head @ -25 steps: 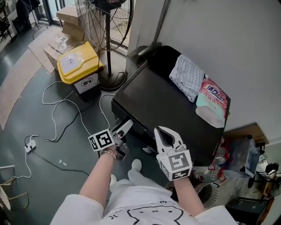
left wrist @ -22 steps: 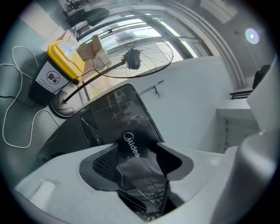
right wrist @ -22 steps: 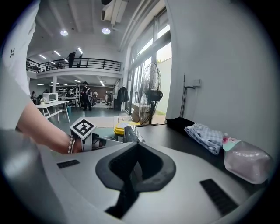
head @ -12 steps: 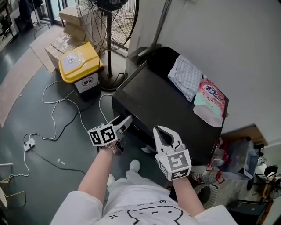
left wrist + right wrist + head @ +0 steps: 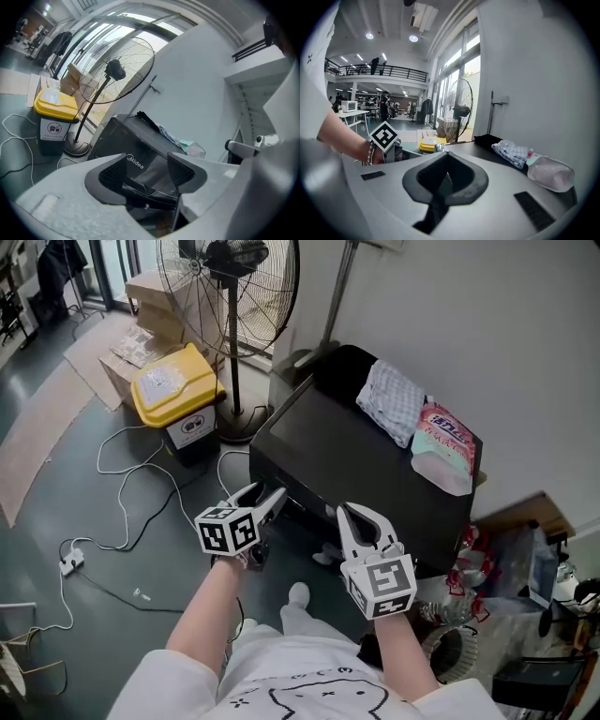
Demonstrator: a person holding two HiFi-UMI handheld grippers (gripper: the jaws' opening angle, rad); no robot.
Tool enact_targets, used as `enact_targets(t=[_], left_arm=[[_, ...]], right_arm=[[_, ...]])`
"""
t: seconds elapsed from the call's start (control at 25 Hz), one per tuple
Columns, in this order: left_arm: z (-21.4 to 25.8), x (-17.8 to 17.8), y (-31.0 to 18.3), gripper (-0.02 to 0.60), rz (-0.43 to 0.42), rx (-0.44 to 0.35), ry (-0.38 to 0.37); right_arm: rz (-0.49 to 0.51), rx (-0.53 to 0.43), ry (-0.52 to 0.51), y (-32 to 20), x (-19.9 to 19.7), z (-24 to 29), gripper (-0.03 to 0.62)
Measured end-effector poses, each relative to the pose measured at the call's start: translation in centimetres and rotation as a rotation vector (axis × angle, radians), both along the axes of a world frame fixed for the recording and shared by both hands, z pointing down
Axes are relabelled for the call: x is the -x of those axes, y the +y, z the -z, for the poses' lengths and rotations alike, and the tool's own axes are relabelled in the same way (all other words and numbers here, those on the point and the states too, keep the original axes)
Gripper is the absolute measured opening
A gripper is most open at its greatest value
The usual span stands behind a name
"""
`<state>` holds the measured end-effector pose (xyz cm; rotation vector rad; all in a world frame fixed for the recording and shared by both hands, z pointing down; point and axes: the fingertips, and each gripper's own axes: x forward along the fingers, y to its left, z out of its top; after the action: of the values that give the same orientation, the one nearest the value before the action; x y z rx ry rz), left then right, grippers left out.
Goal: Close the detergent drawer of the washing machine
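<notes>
Head view, looking steeply down: we see a black washing machine [image 5: 347,460] against a pale wall, with both grippers held at its front upper edge. Our left gripper [image 5: 265,495] is at the front's left corner and is the nearer one to the detergent drawer [image 5: 143,174]. Our right gripper [image 5: 353,515] hovers further right along the same edge.

In the left gripper view the drawer front lies straight ahead and a little below the jaws, framed in their gap. Its long axis runs crosswise, along the machine's top edge, with a dark grip recess under a white brand mark. We cannot tell how far it stands out.

The left jaws are apart with nothing pressed between them. The right jaws are together and empty.

The drawer front is glossy, hard, flat plastic, so we judge that a plain inward push would suit. A soft checked cloth [image 5: 392,399] and a limp pink-and-green pouch [image 5: 445,448] rest on the matte lid.
</notes>
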<state>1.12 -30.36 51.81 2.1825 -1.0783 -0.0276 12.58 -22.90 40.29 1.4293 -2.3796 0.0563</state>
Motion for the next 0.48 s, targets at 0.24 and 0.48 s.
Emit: enact_targets(t=[0.24,0.48], left_arm=[[3.9,1.9,1.8,0.119,-0.041,-0.133,-0.145],[8.2,4.2,4.4,0.016,-0.041,-0.308,-0.289]], right_arm=[[-0.045,-0.038,-0.003,1.7,1.2,1.9,0.0],[-0.091,-0.083,0.001,4.4,2.0,3.8,0.0]])
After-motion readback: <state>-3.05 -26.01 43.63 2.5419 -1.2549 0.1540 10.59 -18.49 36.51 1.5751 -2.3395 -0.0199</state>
